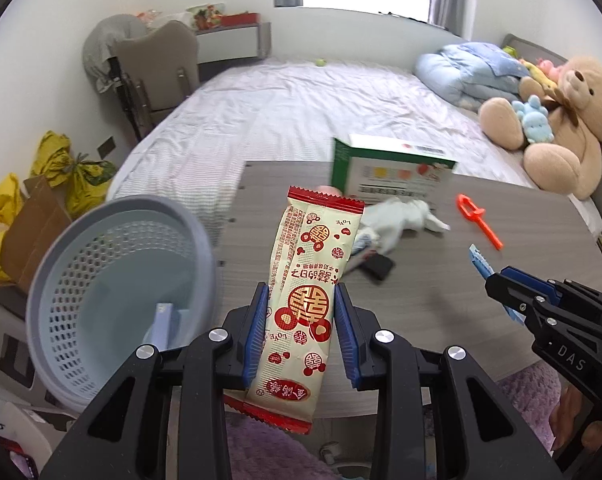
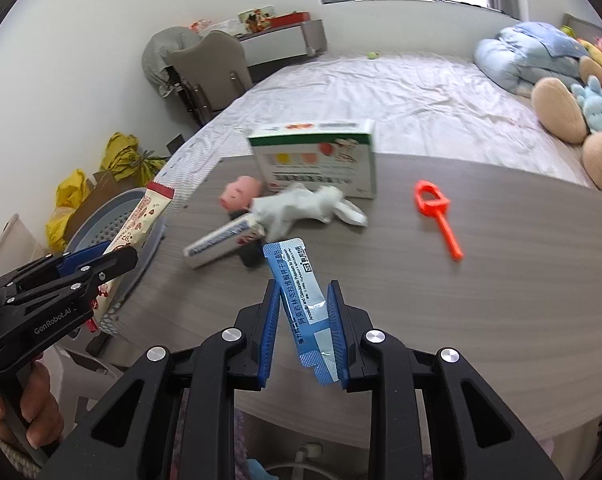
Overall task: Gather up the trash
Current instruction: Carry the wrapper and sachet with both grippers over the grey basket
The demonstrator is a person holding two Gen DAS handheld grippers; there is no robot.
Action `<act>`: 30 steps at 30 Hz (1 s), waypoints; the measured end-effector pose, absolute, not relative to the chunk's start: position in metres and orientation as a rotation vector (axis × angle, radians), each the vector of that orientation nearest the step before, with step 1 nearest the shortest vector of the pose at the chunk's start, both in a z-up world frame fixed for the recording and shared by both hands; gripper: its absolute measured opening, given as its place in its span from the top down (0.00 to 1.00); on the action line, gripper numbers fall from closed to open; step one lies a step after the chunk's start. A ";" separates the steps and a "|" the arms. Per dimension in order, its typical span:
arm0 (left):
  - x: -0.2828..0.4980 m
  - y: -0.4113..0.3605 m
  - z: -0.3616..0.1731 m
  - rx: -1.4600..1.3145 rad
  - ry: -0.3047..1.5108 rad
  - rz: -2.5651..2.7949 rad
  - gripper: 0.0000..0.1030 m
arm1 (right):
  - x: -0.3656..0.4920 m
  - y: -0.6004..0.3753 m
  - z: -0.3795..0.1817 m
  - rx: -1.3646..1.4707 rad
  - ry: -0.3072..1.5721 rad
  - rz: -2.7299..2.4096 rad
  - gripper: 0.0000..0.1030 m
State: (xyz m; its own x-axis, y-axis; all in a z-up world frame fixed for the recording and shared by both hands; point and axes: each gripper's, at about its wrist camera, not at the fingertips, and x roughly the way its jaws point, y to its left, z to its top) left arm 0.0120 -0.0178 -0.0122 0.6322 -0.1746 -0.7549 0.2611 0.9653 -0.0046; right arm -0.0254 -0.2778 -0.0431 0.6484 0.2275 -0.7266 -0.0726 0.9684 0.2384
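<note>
I am seeing a teddy bear (image 1: 561,120) sitting on the bed (image 1: 285,116) beyond the tabletop's (image 2: 481,280) far edge, beside a blue duvet (image 1: 461,72).

Red-and-cream wrapper (image 1: 309,304), seemingly perforated grey-blue basket (image 1: 121,280)

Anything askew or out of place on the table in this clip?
The green-and-white box stands tilted, with a crumpled white tissue lying against its foot. A pink pig toy and an orange plastic scoop sit among the trash on the table. Nothing looks spilled.
</note>
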 end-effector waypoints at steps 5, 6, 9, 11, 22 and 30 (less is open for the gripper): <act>0.021 0.033 -0.009 0.074 0.836 -0.155 0.69 | 0.002 -0.230 -0.033 0.149 0.845 0.270 0.77; 0.023 0.042 -0.010 0.067 0.837 -0.135 0.69 | 0.006 -0.221 -0.032 0.140 0.845 0.289 0.77; 0.031 0.072 -0.014 0.043 0.853 -0.071 0.69 | 0.023 -0.186 -0.028 0.112 0.845 0.361 0.77; 0.036 0.093 -0.018 0.028 0.865 -0.031 0.69 | 0.035 -0.162 -0.027 0.097 0.847 0.416 0.77; 0.055 0.164 -0.041 -0.057 0.915 0.072 0.69 | 0.075 -0.065 -0.032 0.037 0.881 0.596 0.77; 0.055 0.184 -0.048 -0.081 0.931 0.115 0.68 | 0.090 -0.032 -0.041 0.034 0.899 0.633 0.77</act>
State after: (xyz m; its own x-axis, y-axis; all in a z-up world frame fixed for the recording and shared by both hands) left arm 0.0550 0.1842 -0.0484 0.5913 0.0632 -0.8040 -0.1335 0.9908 -0.0204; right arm 0.0897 -0.0319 -0.0405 0.4539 0.5267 -0.7187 -0.4988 0.8186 0.2848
